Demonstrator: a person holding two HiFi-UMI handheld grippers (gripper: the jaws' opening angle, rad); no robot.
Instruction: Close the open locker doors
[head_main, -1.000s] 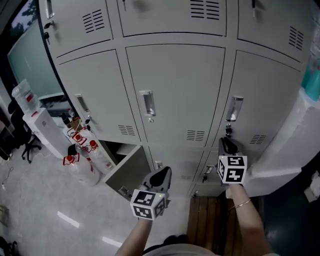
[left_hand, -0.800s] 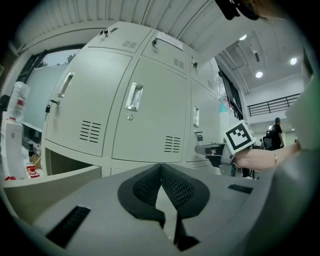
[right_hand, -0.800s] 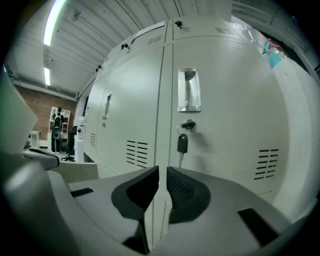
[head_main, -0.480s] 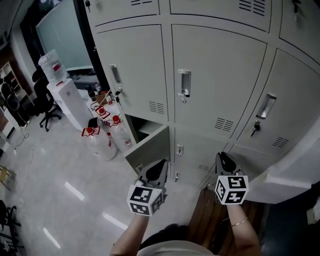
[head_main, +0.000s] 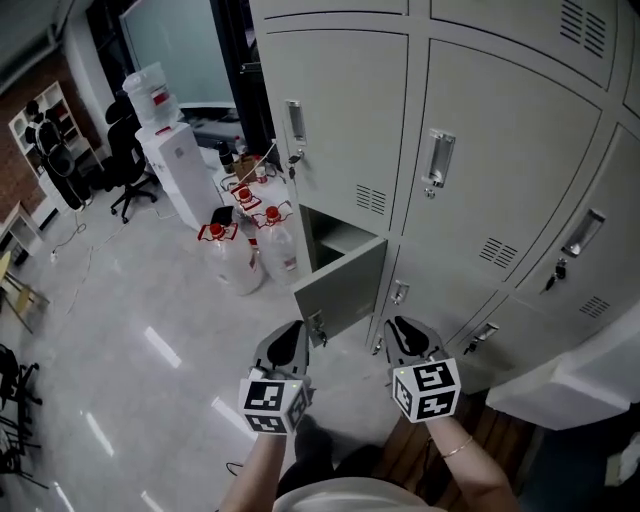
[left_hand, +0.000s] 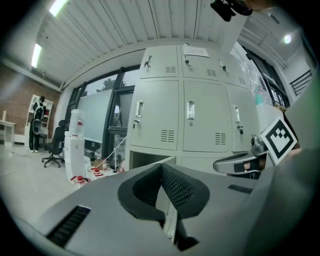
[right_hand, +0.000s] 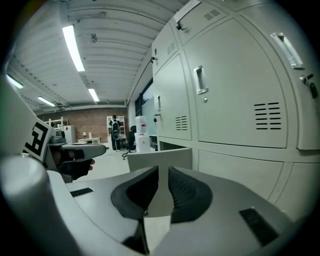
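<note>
A wall of grey lockers (head_main: 500, 130) fills the head view. One bottom-row door (head_main: 345, 290) stands swung outward, showing a dark compartment (head_main: 330, 238) behind it. My left gripper (head_main: 295, 332) hovers just below that door's lower edge, its jaws shut with nothing between them. To the right of the door, my right gripper (head_main: 397, 327) is near the neighbouring closed bottom door, its pads a narrow gap apart and empty. The open door (left_hand: 150, 163) shows ahead in the left gripper view, past the left gripper (left_hand: 161, 167). The right gripper (right_hand: 163, 172) points at the door's face (right_hand: 160, 157).
Several water bottles with red caps (head_main: 240, 255) stand on the floor left of the open locker. Behind them are a white water dispenser (head_main: 170, 160) and office chairs (head_main: 125, 165). A wooden slat panel (head_main: 400, 455) lies by my feet. A white bulky object (head_main: 570, 375) sits at the right.
The view has swung left along the lockers. Both grippers have moved left with it, from the closed right-hand doors to the open bottom door.
</note>
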